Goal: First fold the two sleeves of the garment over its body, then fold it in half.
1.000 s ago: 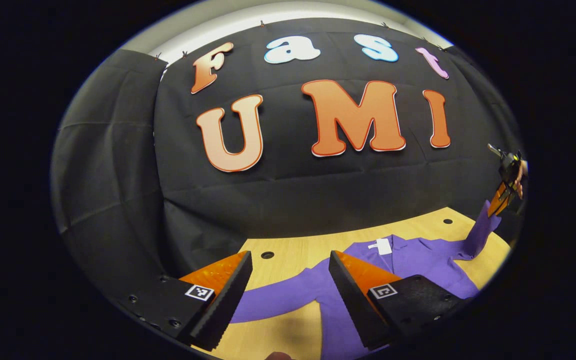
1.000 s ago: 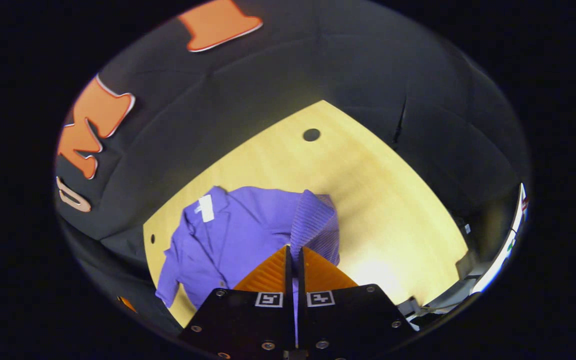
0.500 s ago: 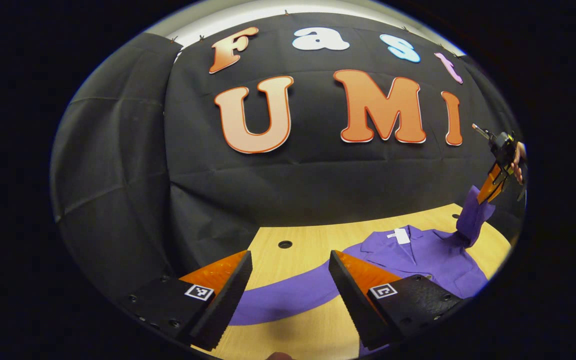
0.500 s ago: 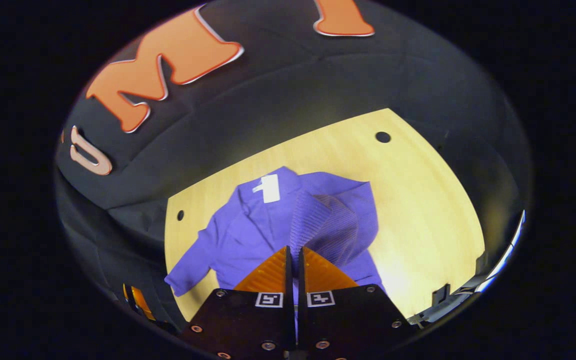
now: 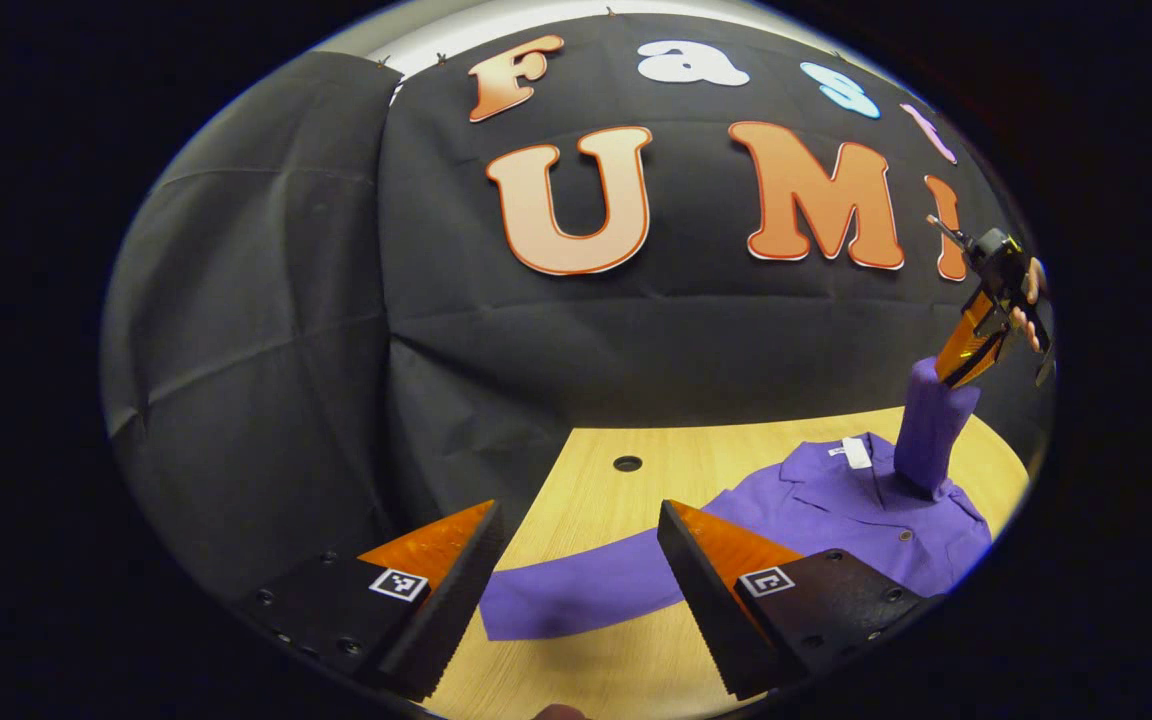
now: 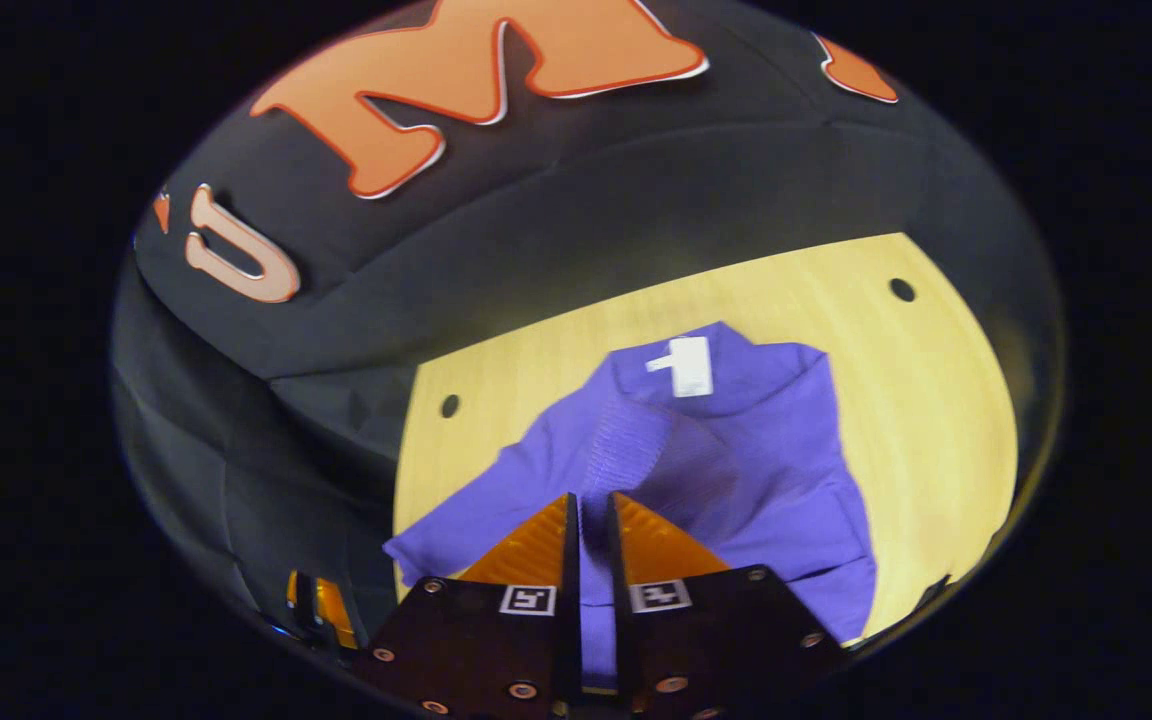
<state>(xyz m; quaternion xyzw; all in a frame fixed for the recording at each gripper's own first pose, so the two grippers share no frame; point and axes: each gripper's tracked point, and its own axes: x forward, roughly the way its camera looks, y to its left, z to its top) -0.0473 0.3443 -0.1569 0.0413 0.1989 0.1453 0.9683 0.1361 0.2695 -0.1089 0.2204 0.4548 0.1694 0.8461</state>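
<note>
A purple shirt [image 5: 836, 500] lies flat on the wooden table [image 5: 616, 490], collar with a white tag [image 6: 686, 365] at the far side. Its one sleeve [image 5: 576, 595] stretches flat toward my left gripper [image 5: 578, 515], which hovers open just above and in front of that sleeve's end. My right gripper [image 6: 591, 500] is shut on the other sleeve [image 6: 636, 450] and holds its ribbed cuff up above the shirt body [image 6: 776, 480]. In the left gripper view that raised sleeve [image 5: 931, 425] stands as a column under the right gripper [image 5: 966, 350], held by a hand [image 5: 1031, 295].
The table has small round holes [image 5: 627, 463] [image 6: 901, 290] [image 6: 450, 405] near its far edge. Black cloth walls close off the back and sides. Bare wood [image 6: 936, 400] lies to the right of the shirt. The left gripper's orange fingers [image 6: 321, 605] show at the table's near left corner.
My right gripper has carried the lifted sleeve from the shirt's outer edge in over its body. The left gripper stays open, and the shirt has slid rightward in its view.
</note>
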